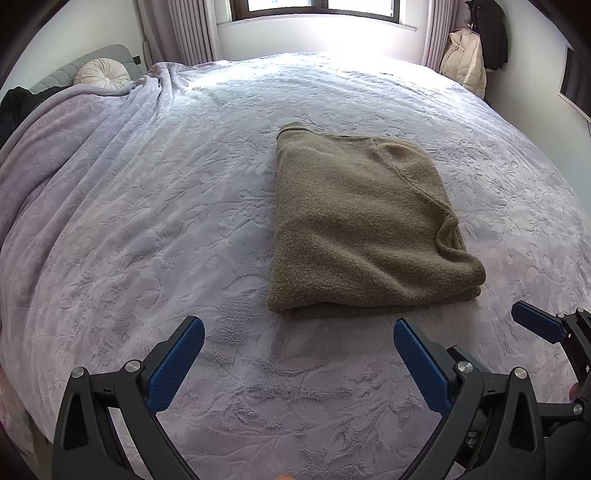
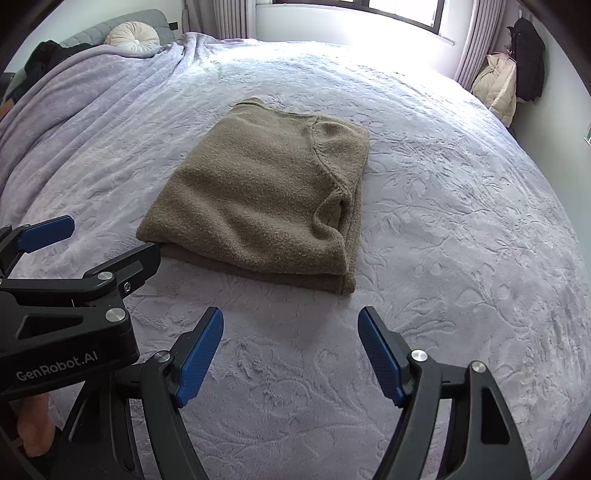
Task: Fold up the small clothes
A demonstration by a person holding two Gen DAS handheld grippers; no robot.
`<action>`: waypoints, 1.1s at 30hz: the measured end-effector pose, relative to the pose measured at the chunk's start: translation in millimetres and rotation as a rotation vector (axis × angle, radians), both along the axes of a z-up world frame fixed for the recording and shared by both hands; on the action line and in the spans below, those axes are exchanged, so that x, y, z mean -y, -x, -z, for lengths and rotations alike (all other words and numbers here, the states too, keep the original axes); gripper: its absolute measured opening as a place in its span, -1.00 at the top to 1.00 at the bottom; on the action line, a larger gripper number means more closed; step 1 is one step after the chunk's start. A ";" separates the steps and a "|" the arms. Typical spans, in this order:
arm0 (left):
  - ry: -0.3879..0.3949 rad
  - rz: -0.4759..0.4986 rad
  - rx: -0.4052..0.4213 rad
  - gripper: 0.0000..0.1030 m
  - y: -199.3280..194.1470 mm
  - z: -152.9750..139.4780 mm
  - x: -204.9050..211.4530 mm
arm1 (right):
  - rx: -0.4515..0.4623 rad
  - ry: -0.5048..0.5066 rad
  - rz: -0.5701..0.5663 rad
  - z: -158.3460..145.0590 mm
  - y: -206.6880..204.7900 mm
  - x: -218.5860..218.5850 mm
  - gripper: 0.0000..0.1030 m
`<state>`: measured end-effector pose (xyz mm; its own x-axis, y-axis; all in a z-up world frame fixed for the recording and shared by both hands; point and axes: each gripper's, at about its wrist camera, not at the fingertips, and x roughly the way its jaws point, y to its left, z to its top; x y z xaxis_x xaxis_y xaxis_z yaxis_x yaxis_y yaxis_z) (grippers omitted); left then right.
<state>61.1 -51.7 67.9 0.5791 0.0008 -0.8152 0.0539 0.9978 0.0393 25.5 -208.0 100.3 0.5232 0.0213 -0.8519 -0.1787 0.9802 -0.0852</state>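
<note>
An olive-brown knitted sweater lies folded into a thick rectangle on the lavender bedspread; it also shows in the right wrist view. My left gripper is open and empty, just short of the sweater's near edge. My right gripper is open and empty, also short of the near edge. One blue fingertip of the right gripper shows at the right of the left wrist view. The left gripper's fingers show at the left of the right wrist view.
A round white cushion and dark clothes lie at the headboard on the far left. A window with curtains is behind the bed. Coats hang at the far right wall.
</note>
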 end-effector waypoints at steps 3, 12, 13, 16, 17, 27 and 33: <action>0.000 0.002 0.001 -1.00 1.2 -0.2 1.3 | 0.001 -0.003 0.002 -0.8 1.6 -1.2 -0.52; 0.002 0.003 0.001 -1.00 3.0 -0.8 2.0 | 0.004 -0.007 0.003 -0.5 3.7 -0.9 -0.52; 0.001 0.002 0.001 -1.00 3.0 -0.7 1.8 | 0.003 -0.006 0.003 -0.5 3.5 -0.8 -0.52; 0.001 0.005 0.001 -1.00 3.5 -0.8 1.5 | 0.004 -0.013 0.003 -1.0 4.0 -0.8 -0.52; 0.002 0.005 0.000 -1.00 3.1 -0.6 1.6 | 0.005 -0.014 0.004 -1.6 4.5 -1.1 -0.52; 0.010 0.011 -0.006 -1.00 3.8 -0.8 3.1 | 0.008 -0.014 0.006 -3.2 6.7 -2.7 -0.52; 0.012 0.014 -0.008 -1.00 4.2 -0.6 4.5 | 0.010 -0.014 0.002 -4.5 7.9 -2.7 -0.52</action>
<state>56.9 -56.2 68.5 0.5721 -0.0169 -0.8200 0.0678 0.9973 0.0267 17.7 -205.3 104.8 0.5321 0.0326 -0.8461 -0.1760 0.9817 -0.0729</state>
